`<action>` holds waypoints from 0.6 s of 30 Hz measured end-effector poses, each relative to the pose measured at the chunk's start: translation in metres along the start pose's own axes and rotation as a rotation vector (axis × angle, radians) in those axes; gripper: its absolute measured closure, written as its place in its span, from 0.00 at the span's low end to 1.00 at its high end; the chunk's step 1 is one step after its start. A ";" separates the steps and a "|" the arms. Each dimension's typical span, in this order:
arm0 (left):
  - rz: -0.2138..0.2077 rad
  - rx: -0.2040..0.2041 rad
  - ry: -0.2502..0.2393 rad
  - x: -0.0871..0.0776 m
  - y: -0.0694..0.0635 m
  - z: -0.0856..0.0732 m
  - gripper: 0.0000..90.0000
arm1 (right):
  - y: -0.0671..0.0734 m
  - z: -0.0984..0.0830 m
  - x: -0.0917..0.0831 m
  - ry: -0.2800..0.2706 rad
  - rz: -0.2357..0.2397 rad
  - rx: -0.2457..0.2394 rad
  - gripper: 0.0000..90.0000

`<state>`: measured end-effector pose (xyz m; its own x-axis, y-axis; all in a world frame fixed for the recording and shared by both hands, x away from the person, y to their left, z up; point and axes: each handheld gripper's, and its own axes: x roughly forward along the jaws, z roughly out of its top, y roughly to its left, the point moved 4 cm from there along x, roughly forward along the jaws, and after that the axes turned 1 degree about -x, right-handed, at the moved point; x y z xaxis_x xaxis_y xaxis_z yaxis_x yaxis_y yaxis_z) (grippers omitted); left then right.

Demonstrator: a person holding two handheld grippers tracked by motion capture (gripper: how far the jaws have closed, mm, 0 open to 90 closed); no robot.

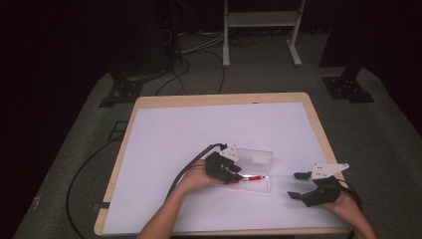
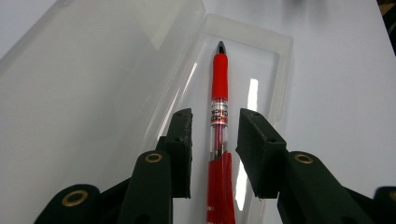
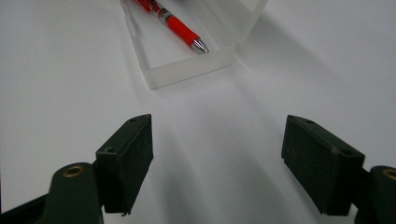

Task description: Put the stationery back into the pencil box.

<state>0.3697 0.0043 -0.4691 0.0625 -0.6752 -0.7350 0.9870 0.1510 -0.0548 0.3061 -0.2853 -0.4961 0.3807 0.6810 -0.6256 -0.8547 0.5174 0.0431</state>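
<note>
The flat white table [image 1: 164,144] carries a clear plastic box [image 2: 261,51], open, at about 5 o'clock from its centre. Inside lies a slim red pen [image 2: 219,88] with a rubbery grip, between the parted, not touching jaws of the left gripper [image 2: 215,140]. The right gripper [image 3: 217,154], at 3 o'clock from the box, is spread wide and holds nothing.

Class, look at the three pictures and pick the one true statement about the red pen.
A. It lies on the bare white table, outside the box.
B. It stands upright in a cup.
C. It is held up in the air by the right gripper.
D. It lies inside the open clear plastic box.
D. The red pen lies flat in the tray of the open clear plastic box, between the left gripper and its open jaws, which do not press on it.
</note>
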 end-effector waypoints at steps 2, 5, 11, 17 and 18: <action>0.001 0.001 -0.005 -0.002 -0.001 0.000 0.72 | 0.000 0.000 0.000 0.001 -0.001 0.000 0.26; 0.004 0.001 -0.009 -0.005 -0.002 -0.001 0.71 | 0.000 0.000 0.001 0.002 -0.002 -0.001 0.26; 0.010 -0.006 -0.024 -0.012 -0.003 -0.005 0.68 | -0.001 0.000 0.000 -0.003 -0.008 0.003 0.26; 0.031 -0.010 -0.035 -0.023 -0.005 -0.010 0.65 | -0.001 0.000 0.000 -0.002 -0.009 0.002 0.26; 0.031 -0.010 -0.035 -0.023 -0.005 -0.010 0.64 | -0.001 0.000 0.000 -0.002 -0.009 0.002 0.26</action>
<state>0.3621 0.0259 -0.4584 0.0982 -0.6950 -0.7122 0.9830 0.1793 -0.0395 0.3066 -0.2859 -0.4959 0.3889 0.6771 -0.6247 -0.8504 0.5246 0.0392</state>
